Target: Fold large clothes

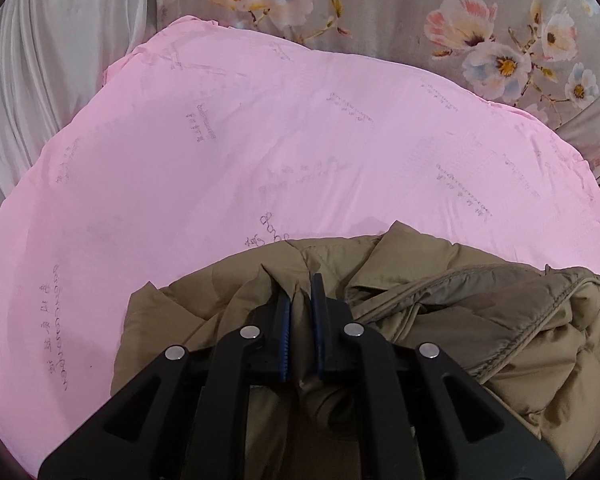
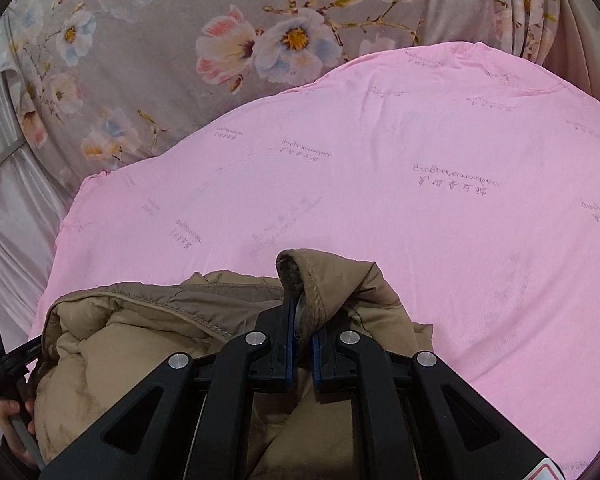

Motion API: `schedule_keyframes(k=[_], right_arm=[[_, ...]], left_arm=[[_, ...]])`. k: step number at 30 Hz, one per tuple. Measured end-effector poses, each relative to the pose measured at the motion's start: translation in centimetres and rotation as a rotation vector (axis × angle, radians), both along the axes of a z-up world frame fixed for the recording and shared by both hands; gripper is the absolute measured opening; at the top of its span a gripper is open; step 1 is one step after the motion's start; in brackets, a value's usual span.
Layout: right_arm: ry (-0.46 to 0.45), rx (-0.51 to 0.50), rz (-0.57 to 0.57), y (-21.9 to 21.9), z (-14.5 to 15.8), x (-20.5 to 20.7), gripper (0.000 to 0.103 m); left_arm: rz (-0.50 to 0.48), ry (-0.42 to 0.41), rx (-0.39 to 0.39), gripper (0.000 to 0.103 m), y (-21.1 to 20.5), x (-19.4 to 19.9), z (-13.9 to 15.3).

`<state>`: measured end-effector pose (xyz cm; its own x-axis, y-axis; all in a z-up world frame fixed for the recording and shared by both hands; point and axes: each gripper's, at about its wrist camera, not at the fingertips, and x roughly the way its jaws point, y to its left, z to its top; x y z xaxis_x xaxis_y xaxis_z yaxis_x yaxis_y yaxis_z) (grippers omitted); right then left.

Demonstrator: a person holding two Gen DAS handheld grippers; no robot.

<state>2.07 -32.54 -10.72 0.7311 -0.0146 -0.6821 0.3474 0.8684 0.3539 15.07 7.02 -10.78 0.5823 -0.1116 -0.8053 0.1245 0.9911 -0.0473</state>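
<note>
A tan puffer jacket (image 1: 480, 320) lies bunched on the pink printed sheet (image 1: 260, 152). My left gripper (image 1: 300, 292) is shut on a fold of the jacket's fabric, which stands up between the blue pads. In the right wrist view the same jacket (image 2: 140, 332) lies bunched at the lower left on the pink sheet (image 2: 420, 200). My right gripper (image 2: 302, 320) is shut on a stitched jacket edge that curls over the pads. The left gripper's body (image 2: 4, 360) and the hand holding it show at the far left edge.
A grey floral bedcover (image 1: 460, 20) lies beyond the pink sheet, and it also shows in the right wrist view (image 2: 160, 40). White draped fabric (image 1: 40, 80) hangs at the left. The pink sheet stretches wide ahead of both grippers.
</note>
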Motion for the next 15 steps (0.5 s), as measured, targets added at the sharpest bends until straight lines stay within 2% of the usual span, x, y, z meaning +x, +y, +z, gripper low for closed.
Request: schedule_keyframes(k=[10, 15], right_arm=[[0.047, -0.076, 0.011, 1.7, -2.0, 0.9, 0.006], [0.026, -0.041, 0.009, 1.2, -2.3, 0.7, 0.006]], left_arm=[[-0.005, -0.024, 0.000, 0.011, -0.3, 0.1, -1.6], [-0.005, -0.040, -0.017, 0.011, 0.0, 0.0, -1.9]])
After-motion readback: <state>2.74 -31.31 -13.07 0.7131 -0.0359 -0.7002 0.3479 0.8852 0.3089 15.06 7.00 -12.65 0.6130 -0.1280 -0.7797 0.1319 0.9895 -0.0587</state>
